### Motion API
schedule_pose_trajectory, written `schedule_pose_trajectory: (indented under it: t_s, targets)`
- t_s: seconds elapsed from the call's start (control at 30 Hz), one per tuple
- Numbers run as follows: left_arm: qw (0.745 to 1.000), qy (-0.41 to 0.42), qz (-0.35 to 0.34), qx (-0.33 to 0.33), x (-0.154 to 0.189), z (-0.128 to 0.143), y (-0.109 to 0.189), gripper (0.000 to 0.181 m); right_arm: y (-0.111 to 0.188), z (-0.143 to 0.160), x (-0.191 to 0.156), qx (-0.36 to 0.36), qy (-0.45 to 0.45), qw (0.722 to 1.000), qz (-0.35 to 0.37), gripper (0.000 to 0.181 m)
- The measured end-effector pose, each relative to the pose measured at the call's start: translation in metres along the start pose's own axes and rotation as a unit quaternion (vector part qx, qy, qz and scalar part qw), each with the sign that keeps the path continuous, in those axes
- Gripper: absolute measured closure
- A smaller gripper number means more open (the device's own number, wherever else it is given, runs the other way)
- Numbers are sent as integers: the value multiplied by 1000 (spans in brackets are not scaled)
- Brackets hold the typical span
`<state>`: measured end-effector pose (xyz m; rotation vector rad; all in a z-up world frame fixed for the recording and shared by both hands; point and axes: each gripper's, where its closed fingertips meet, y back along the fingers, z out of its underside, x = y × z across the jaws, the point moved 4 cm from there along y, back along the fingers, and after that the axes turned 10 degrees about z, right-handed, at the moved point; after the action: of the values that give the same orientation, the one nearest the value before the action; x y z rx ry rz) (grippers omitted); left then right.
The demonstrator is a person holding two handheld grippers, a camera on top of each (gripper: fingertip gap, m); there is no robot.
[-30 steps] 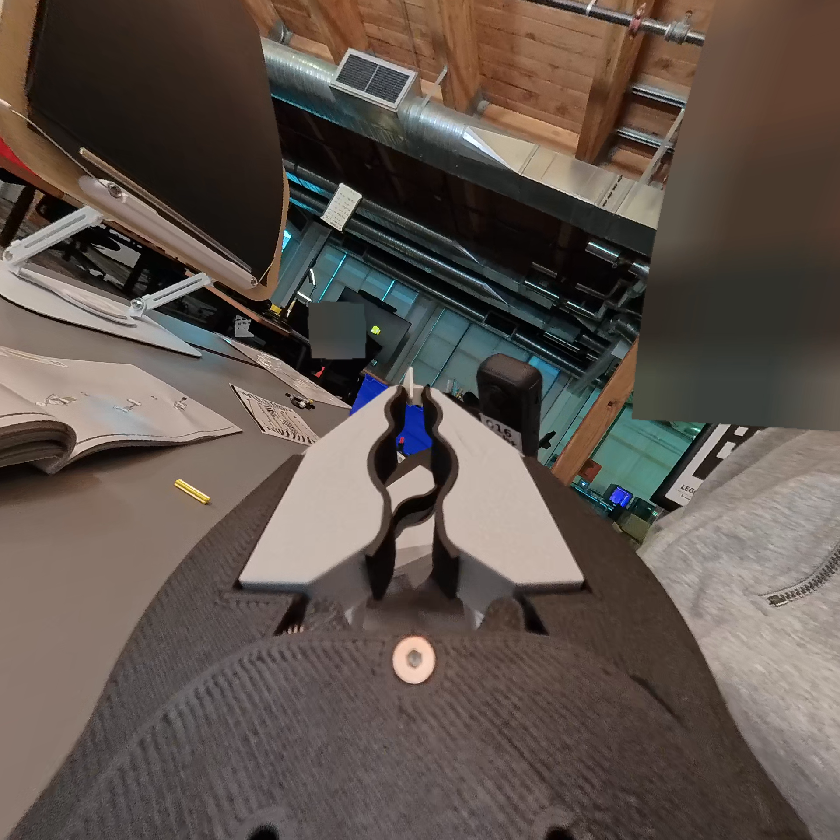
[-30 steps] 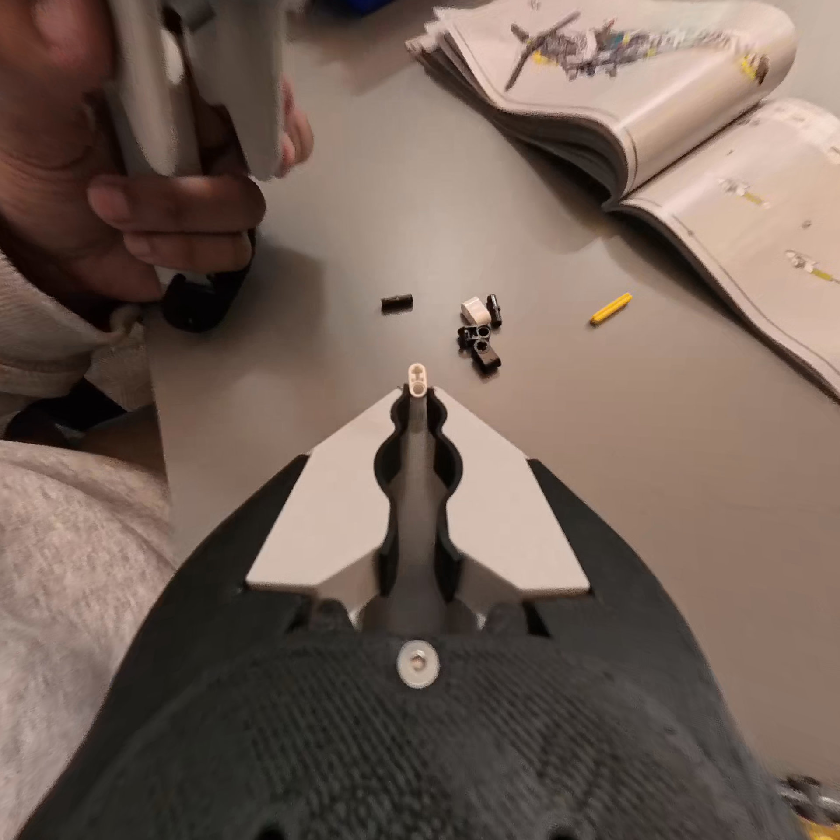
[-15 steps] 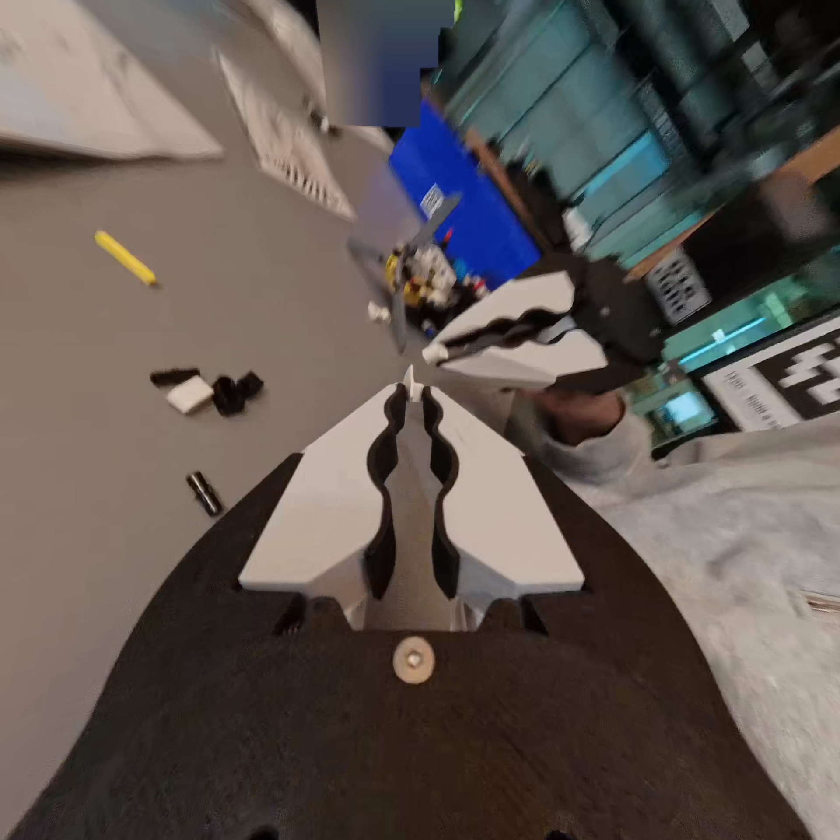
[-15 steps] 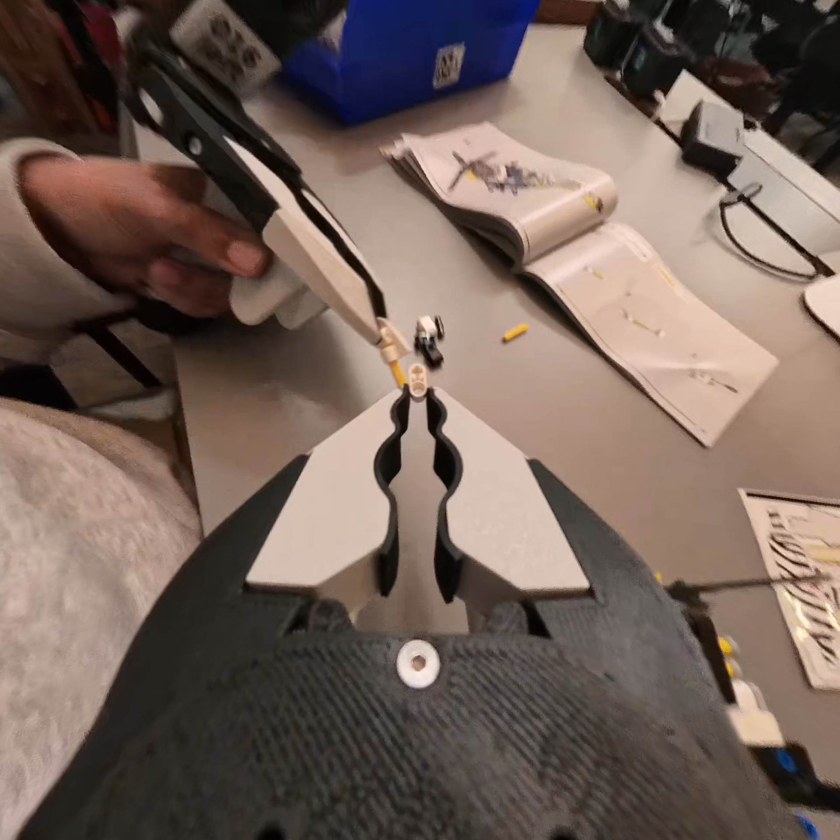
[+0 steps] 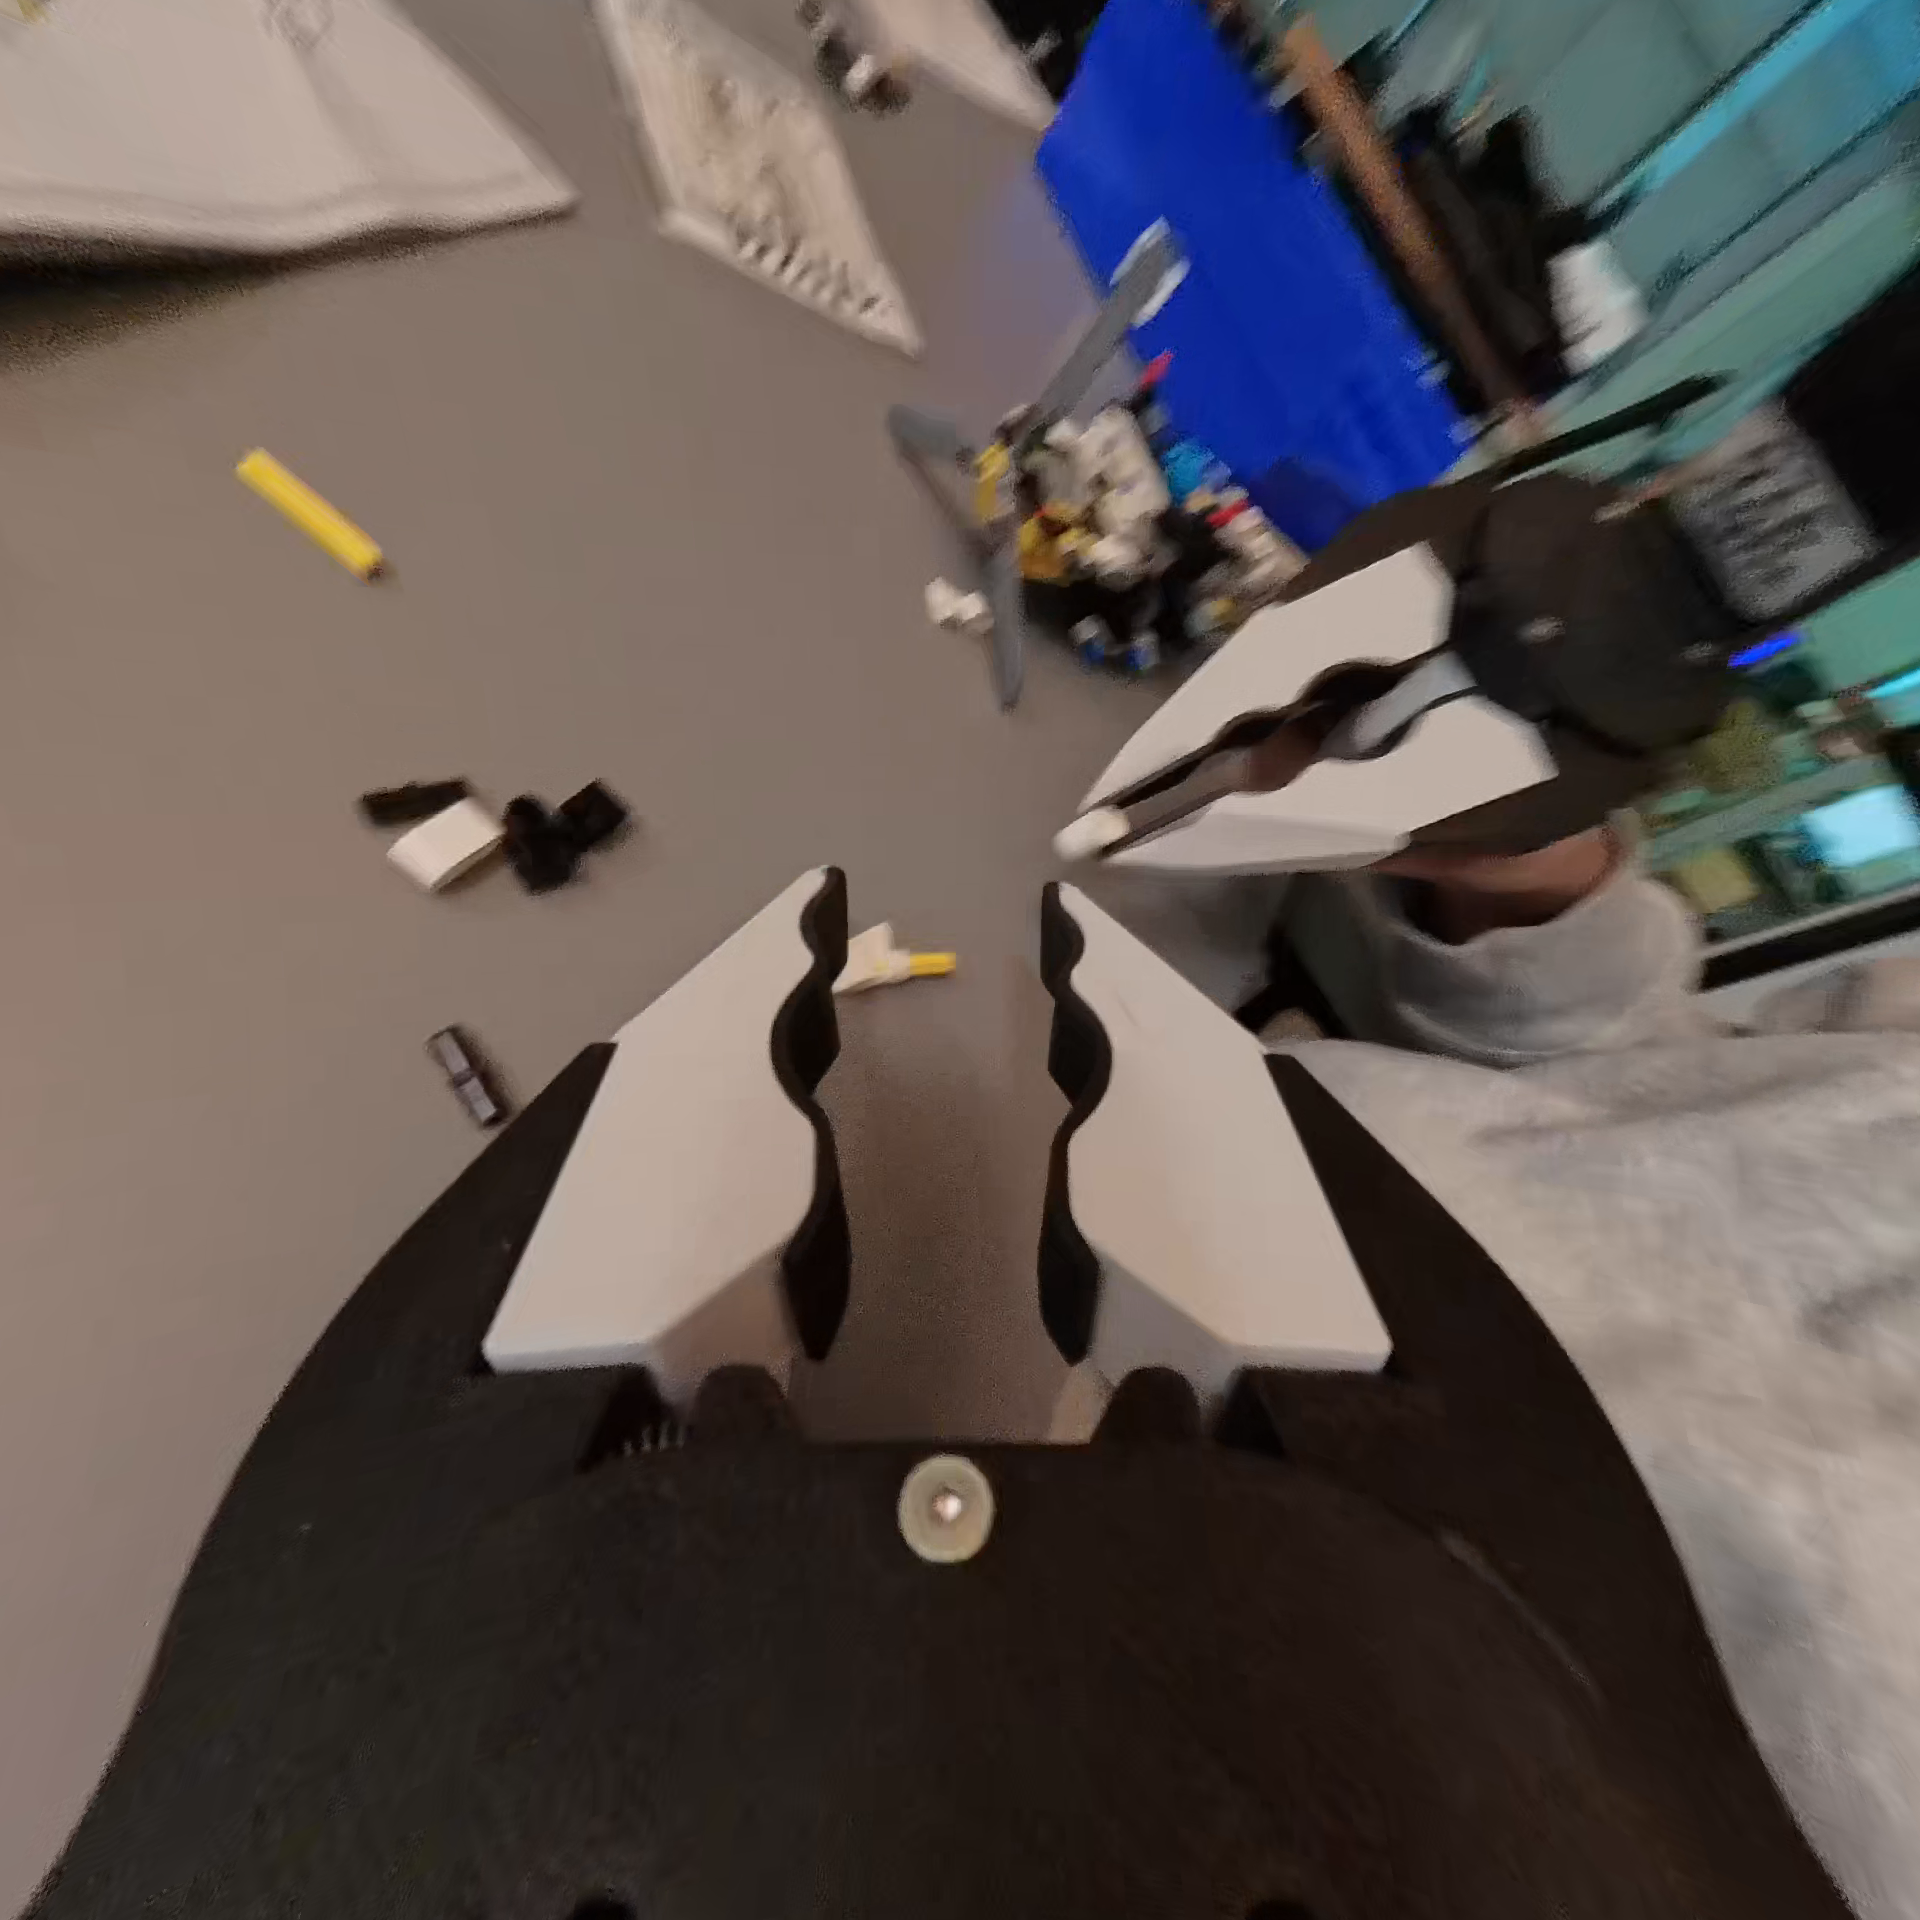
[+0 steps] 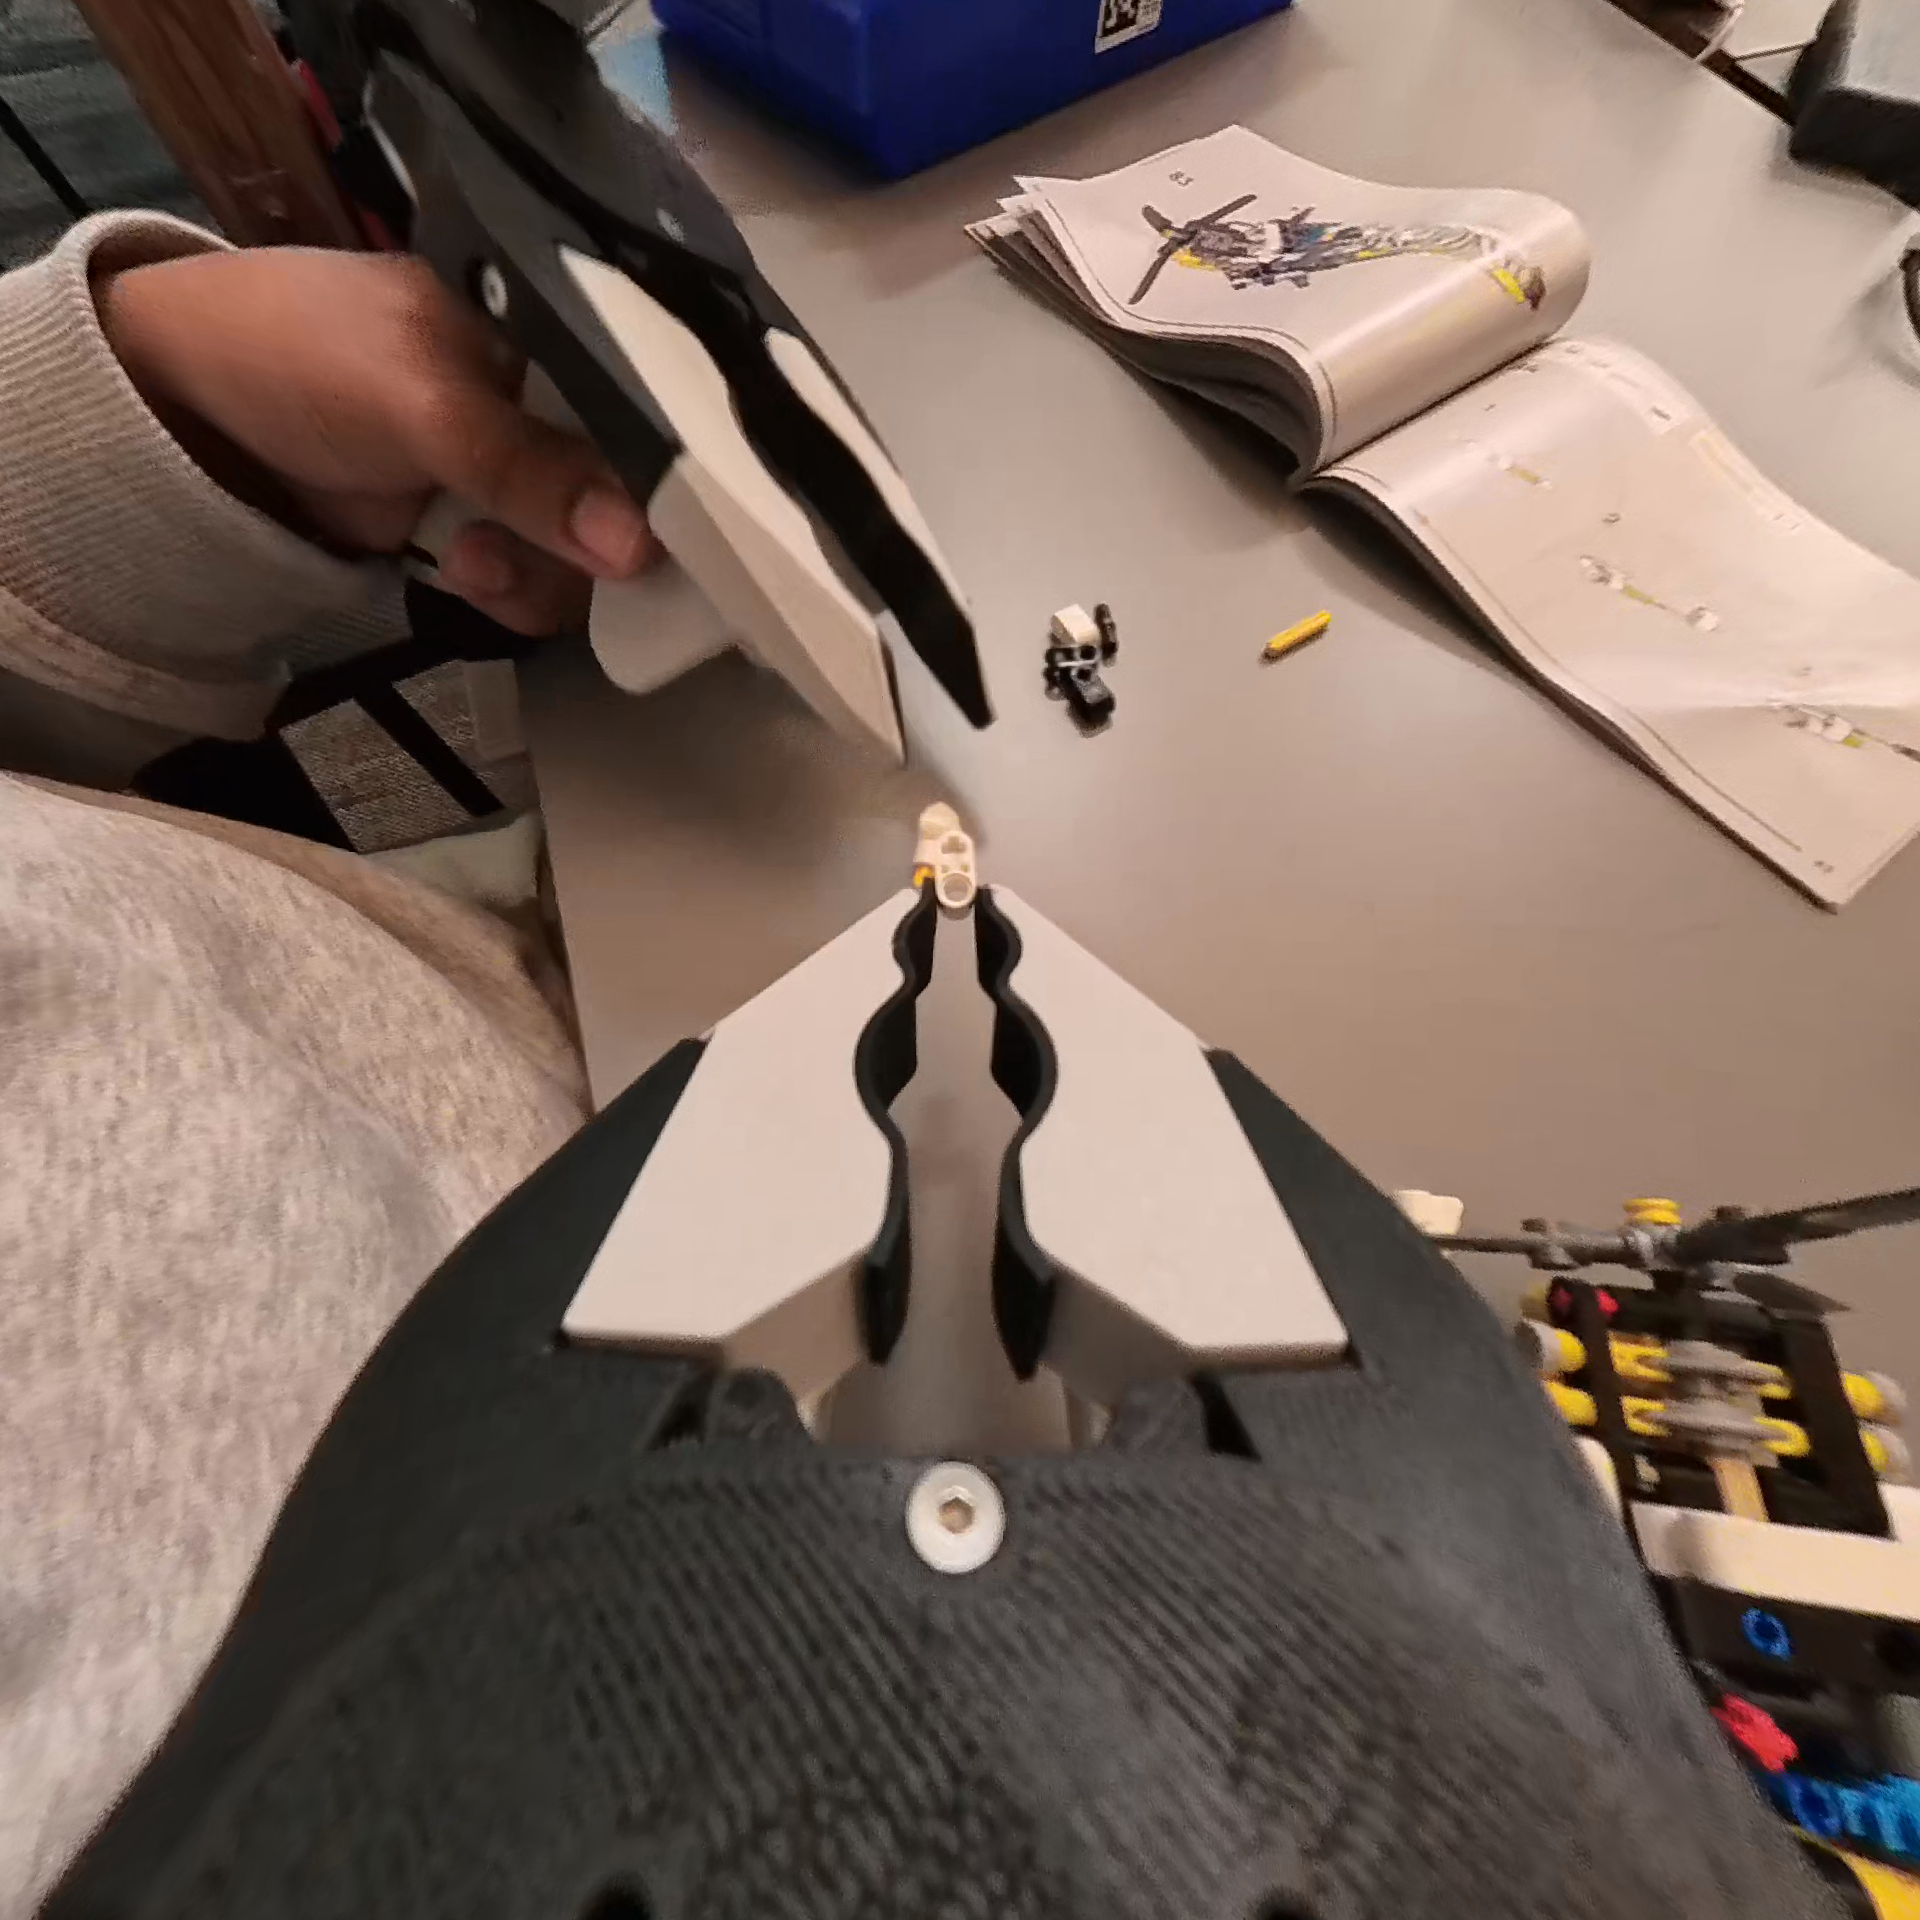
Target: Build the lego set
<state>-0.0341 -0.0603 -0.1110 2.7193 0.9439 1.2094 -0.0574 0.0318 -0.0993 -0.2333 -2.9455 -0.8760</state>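
My left gripper (image 5: 940, 894) is open and empty, with its jaws well apart. A small white piece with a yellow pin (image 5: 883, 961) lies loose just beyond its fingertips; I cannot tell if it rests on the grey table (image 5: 623, 520). My right gripper (image 6: 954, 899) is shut on a small cream connector (image 6: 956, 885). The loose white piece (image 6: 938, 828) shows just past its tip. The left gripper (image 6: 935, 727) hangs open above that spot. In the left wrist view the right gripper (image 5: 1117, 836) holds the connector (image 5: 1086, 831) to the right of my tips.
A part-built helicopter model (image 6: 1683, 1351) (image 5: 1091, 520) stands at the right. A cluster of black and white pieces (image 5: 499, 831) (image 6: 1081, 655), a yellow axle (image 5: 309, 512) and a black pin (image 5: 468, 1075) lie loose. An open instruction booklet (image 6: 1403, 343) and a blue bin (image 6: 935, 62) lie farther back. My left and right fingertips are right by each other.
My left gripper swung down to the table, met the right gripper's tip, then opened and let go of the white piece with the yellow pin. The right gripper stays shut on its connector.
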Motion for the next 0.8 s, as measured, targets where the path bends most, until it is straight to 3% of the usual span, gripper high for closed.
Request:
schedule_pose_trajectory:
  t_s: [0.1, 0.33, 0.5, 0.63, 0.73, 0.8]
  targets:
    - [995, 0, 93, 28, 26, -8, 0, 156, 0, 0, -7, -2, 23, 1000, -9, 177]
    - [994, -71, 86, -22, 41, 2, -13, 171, 8, -13, -19, 30, 57, 997, -35, 176]
    - [989, -65, 130, 3, 50, -2, -9, 174, 18, -22, -21, 70, 73, 994, -39, 176]
    - [978, -10, 177, 110, 49, -20, 2, 175, 28, -44, -5, 157, 70, 984, 48, 164]
    - [934, 88, 260, 227, 47, -35, 14, 176, 40, -61, -2, 234, 98, 959, 128, 155]
    - [906, 135, 304, 263, 46, -36, 15, 176, 42, -65, -7, 250, 152, 939, 181, 156]
